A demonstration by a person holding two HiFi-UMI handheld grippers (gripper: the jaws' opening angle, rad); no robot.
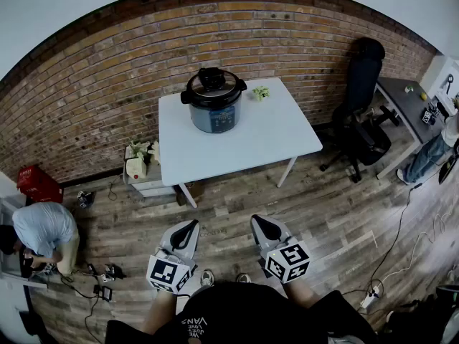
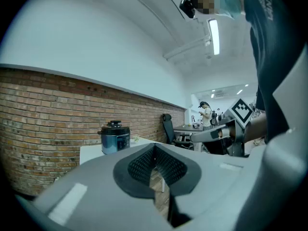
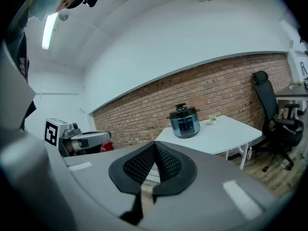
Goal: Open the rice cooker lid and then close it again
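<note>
Approach, with no contact made: at far left a person (image 1: 43, 231) crouches on the plank floor (image 1: 237, 192) near a red box (image 1: 37, 183), taking no part in the job. The left gripper (image 1: 191, 226) is held low in front of the wearer, its jaws pressed together on nothing, pointing across the floor toward the white table (image 1: 276, 138). The rice cooker (image 1: 214, 100) stands at the table's back left corner, close to the brick wall (image 1: 107, 77), with its lid (image 1: 213, 83) down and its control panel facing the room. A small plant (image 1: 261, 92) sits near it on the right. The right gripper (image 1: 259, 222) is held alongside the left, its jaws likewise closed and empty, well apart from the cooker. Further right, an office chair (image 1: 362, 99) and a desk (image 1: 409, 102) stand clear of the path. By the look of it, the opening step has not begun. The next move calls for walking up to the table, parting the jaws of one gripper and taking the lid by its top knob or a latch; which of these frees the lid cannot be told from this far. The other gripper may need to steady the pot.
</note>
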